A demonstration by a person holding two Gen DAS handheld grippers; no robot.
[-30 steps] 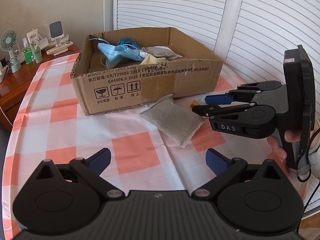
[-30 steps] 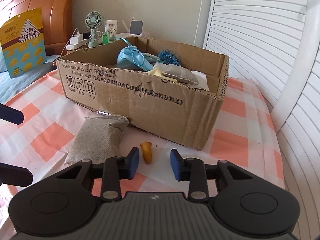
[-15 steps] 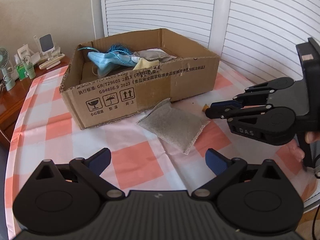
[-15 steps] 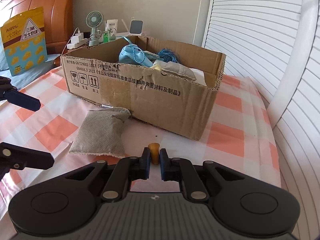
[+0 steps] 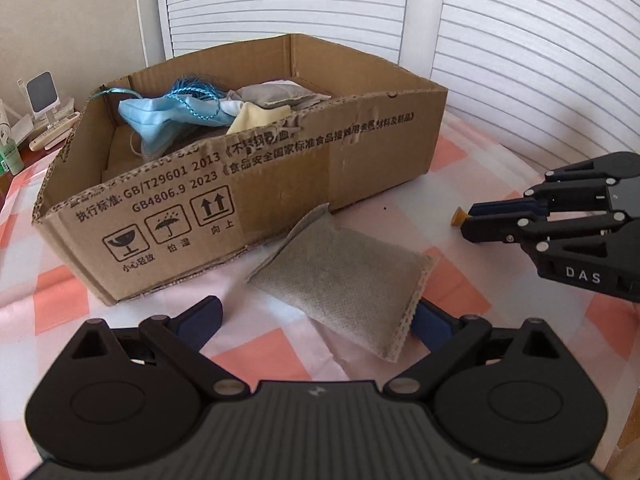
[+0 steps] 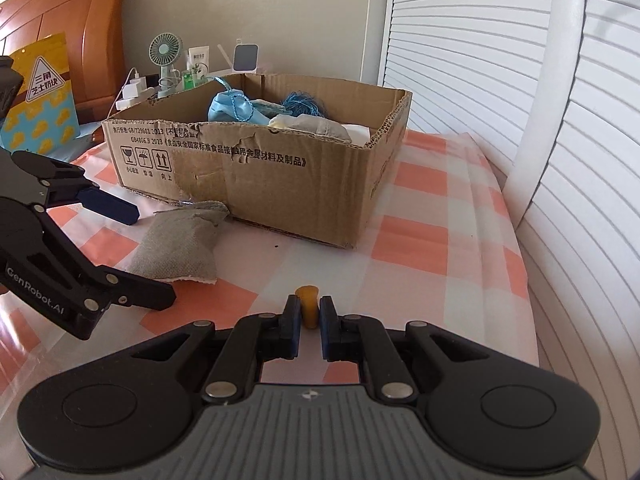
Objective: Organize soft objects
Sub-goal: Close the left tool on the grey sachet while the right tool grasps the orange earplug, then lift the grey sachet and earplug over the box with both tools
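Observation:
A cardboard box (image 5: pixel 256 184) (image 6: pixel 280 176) on the checked tablecloth holds soft things: a blue mask (image 5: pixel 168 120), blue string and a grey pouch. A second grey pouch (image 5: pixel 344 276) (image 6: pixel 180 244) lies on the cloth just in front of the box. My left gripper (image 5: pixel 316 320) is open, its fingers on either side of this pouch's near end. My right gripper (image 6: pixel 308 312) is shut on a small orange earplug (image 6: pixel 307 305) and holds it above the cloth; it shows at the right in the left wrist view (image 5: pixel 470 222).
White louvred doors (image 6: pixel 480 60) stand behind and to the right. A side table at the back left carries a small fan (image 6: pixel 164 60), bottles and chargers. A yellow snack bag (image 6: pixel 40 96) leans at the far left. The table edge runs along the right.
My right gripper closed on the earplug and lifted it off the cloth. My left gripper moved forward and now straddles the grey pouch.

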